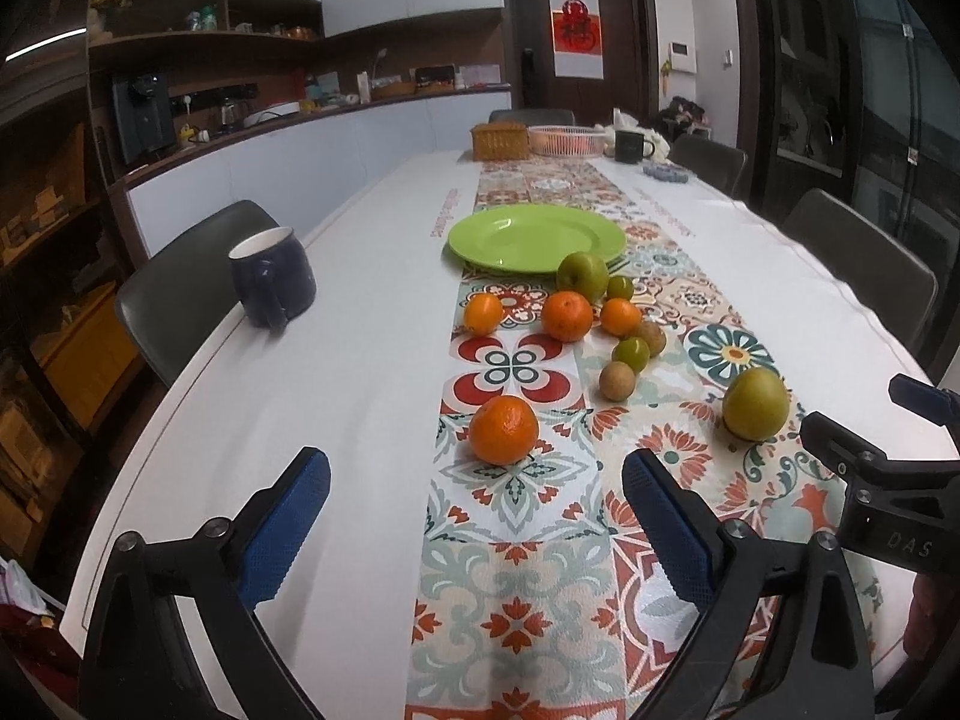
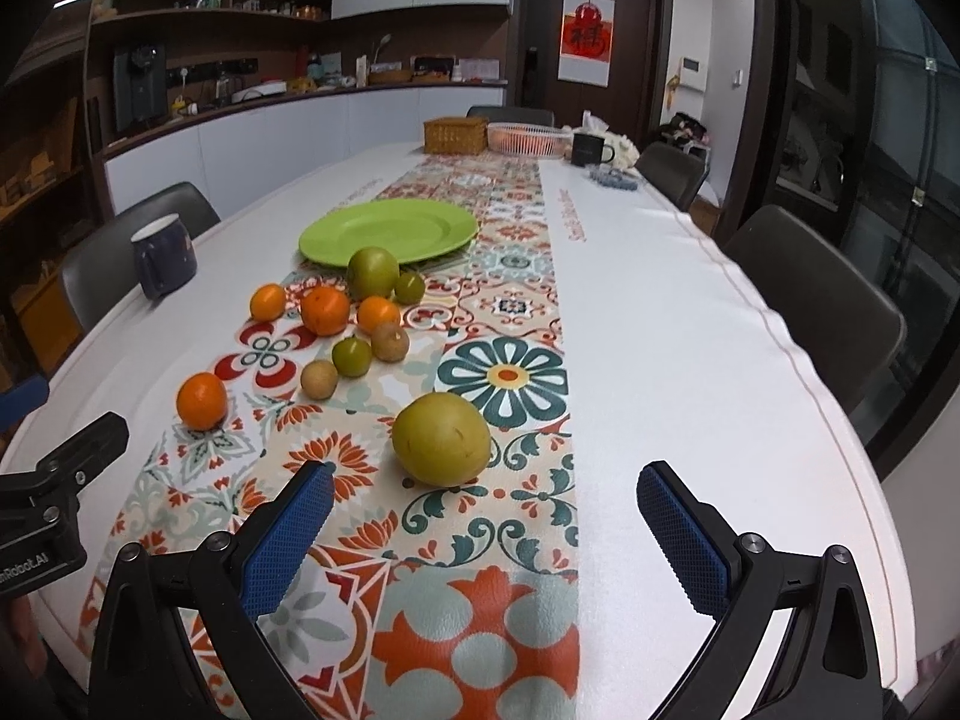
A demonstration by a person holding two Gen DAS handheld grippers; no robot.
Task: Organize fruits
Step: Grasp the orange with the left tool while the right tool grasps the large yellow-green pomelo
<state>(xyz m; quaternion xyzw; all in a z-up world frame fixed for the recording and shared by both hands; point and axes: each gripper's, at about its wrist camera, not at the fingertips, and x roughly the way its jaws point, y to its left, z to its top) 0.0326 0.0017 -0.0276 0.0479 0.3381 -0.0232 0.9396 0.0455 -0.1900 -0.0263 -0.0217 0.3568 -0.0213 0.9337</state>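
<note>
Left gripper (image 1: 476, 483) stood open, mandarin (image 1: 503, 429) at 12 o'clock. Right gripper (image 2: 485, 489) open, pear (image 2: 441, 439) at 11 o'clock; its body read "DAS".

I see a glossy green plate (image 1: 536, 238), a patterned cloth runner (image 1: 516, 516), and textured blue rubbery fingers (image 2: 287, 546).

Both wrist cams sit low over the near end of the bench (image 1: 360, 300), looking down its length toward the far door (image 2: 591, 36). Left cam sits left, nearest orange (image 1: 503, 429) centred close in. Right cam sits right, big yellow-green fruit (image 2: 441, 439) close ahead. Shared: green plate (image 1: 536, 238), fruit cluster, patterned runner (image 2: 510, 372), navy mug (image 1: 273, 276). Each cam catches the other gripper at its frame edge.
</note>
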